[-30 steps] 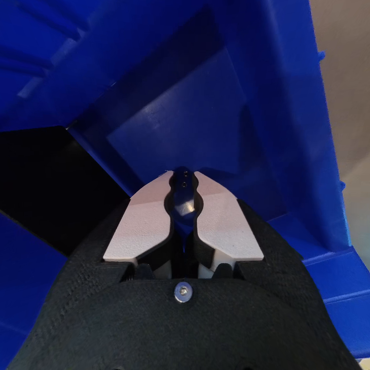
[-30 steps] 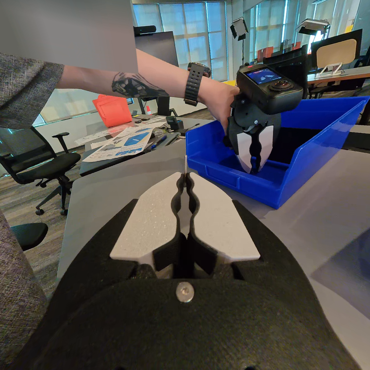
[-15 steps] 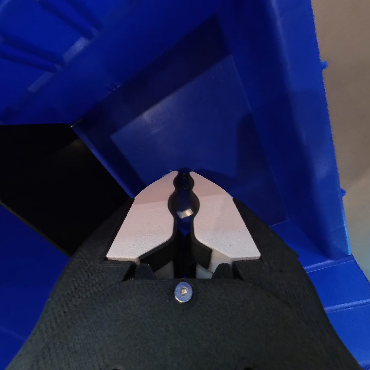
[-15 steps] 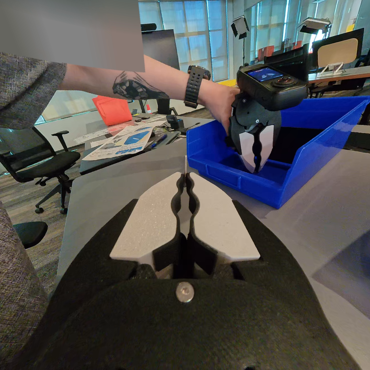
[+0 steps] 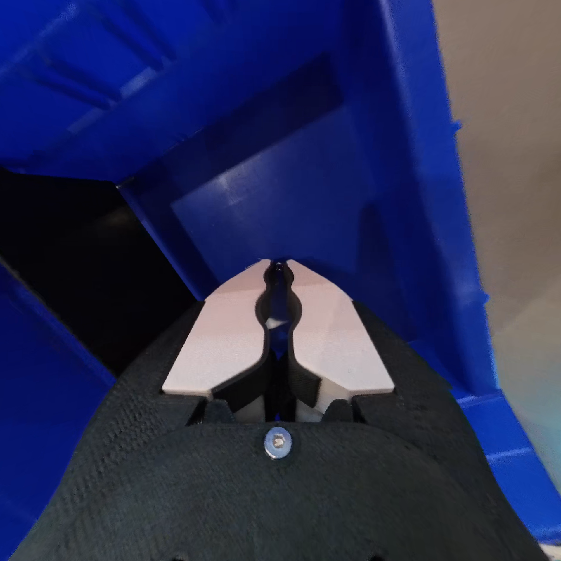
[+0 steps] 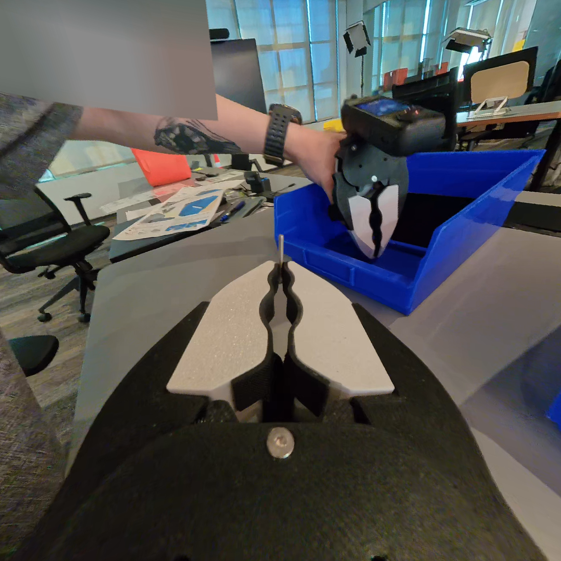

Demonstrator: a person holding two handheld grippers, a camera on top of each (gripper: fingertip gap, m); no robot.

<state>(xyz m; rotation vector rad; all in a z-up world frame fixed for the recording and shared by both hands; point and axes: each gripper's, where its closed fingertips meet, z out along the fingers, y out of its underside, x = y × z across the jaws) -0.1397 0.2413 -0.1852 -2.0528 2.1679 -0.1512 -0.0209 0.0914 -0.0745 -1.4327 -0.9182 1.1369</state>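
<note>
My left gripper (image 5: 277, 263) points down into a blue plastic bin (image 5: 273, 212), tips close to its floor near the front wall. Its jaws are nearly closed on a small dark part (image 5: 277, 267) pinched at the tips. In the right wrist view a hand holds this left gripper (image 6: 375, 254) tilted inside the blue bin (image 6: 379, 279). My right gripper (image 6: 281, 267) hovers over the grey table (image 6: 170, 273), left of the bin. It is shut on a thin metal pin (image 6: 281, 247) that stands upright out of the tips.
A black panel (image 5: 76, 258) fills the bin's far part. Beyond the table's edge are printed papers (image 6: 182, 212), a pen (image 6: 232, 210), an orange object (image 6: 162, 167) and a black office chair (image 6: 54, 243). Another blue item (image 6: 555, 409) shows at the right edge. Left tips to right tips: about 20 cm.
The left jaws have closed tighter around the small dark part, and the left gripper has tilted a little inside the bin. The right gripper still holds the pin in place.
</note>
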